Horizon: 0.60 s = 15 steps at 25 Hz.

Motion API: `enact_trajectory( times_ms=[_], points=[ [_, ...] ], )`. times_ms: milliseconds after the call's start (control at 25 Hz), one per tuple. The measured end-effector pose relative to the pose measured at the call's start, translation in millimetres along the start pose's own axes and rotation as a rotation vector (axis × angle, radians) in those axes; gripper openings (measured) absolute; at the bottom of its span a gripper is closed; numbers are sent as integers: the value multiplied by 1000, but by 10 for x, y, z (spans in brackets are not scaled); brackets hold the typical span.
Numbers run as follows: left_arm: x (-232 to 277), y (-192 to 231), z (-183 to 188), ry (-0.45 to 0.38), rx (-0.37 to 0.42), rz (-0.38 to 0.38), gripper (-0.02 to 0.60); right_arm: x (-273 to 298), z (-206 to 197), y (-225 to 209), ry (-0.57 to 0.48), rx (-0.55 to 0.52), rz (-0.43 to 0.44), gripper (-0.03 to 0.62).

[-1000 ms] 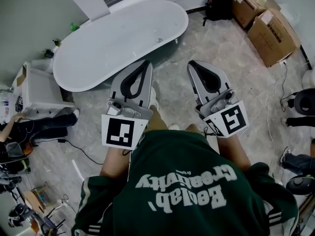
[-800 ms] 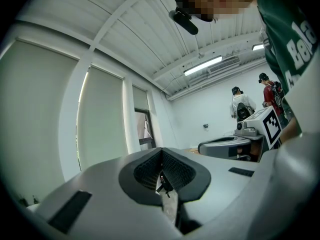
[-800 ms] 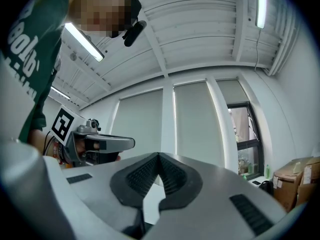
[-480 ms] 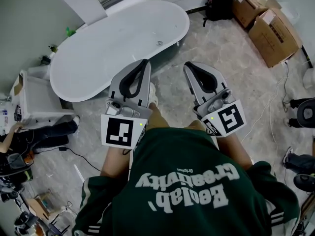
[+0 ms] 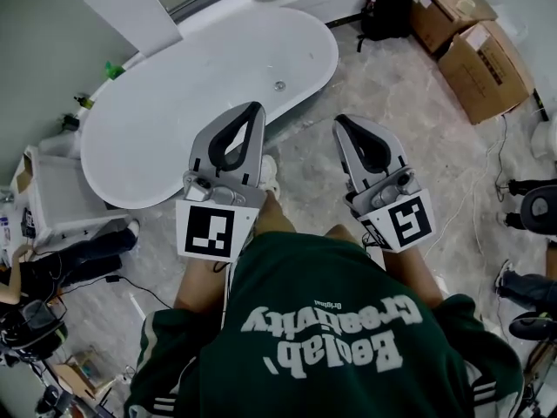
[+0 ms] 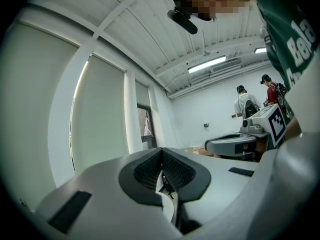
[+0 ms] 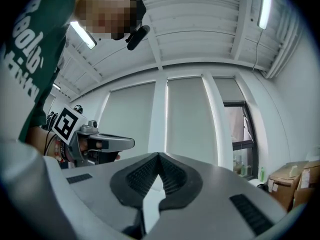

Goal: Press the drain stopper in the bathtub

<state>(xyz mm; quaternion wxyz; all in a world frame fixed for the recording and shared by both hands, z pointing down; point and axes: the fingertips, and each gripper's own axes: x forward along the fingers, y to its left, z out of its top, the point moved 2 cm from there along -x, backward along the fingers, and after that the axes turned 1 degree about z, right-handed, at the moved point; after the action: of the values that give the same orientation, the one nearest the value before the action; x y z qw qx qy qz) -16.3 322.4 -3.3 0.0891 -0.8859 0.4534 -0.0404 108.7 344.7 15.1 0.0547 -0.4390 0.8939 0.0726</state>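
Marbled floor (image 5: 409,120) fills the head view, with a white tub (image 5: 174,103) lying from 9 to 12 o'clock. Its stopper (image 5: 279,85) is seen as a small round disc in the tub bottom, toward the end nearer the grippers. The left gripper (image 5: 255,109) shows against the tub's near rim. The right gripper (image 5: 340,121) is held beside it, over the floor. Both are apart from the stopper. Boxes (image 5: 474,46) and a backpack (image 5: 387,7) are set at 1 to 2 o'clock.

From the left gripper view, the fingers (image 6: 145,171) are seen pressed together at the tips with nothing between them, pointed up at blinds (image 6: 100,114) and ceiling (image 6: 150,19). The right gripper is seen at 3 o'clock.

From the right gripper view, the fingers are likewise seen closed on nothing, before blinds. The left gripper is seen at 9 o'clock.
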Motion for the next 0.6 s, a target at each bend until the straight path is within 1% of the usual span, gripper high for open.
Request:
enact_trajectory(
  times_ms=[160,320,480,600],
  points=[
    [212,218,-155,40,-31,-25,8,261,-108,-127,30,11,-20,11],
    [434,387,-222,55,-47,-47,8,484,-205,-263,69,24,-35,11],
    [672,567,-240,45,-41,-67,8,711,-238,-375,78,19,-45,11],
    [835,769,-276,51,-11,-85,8,950,-295,-444,90,18,-57,11]
  ],
)
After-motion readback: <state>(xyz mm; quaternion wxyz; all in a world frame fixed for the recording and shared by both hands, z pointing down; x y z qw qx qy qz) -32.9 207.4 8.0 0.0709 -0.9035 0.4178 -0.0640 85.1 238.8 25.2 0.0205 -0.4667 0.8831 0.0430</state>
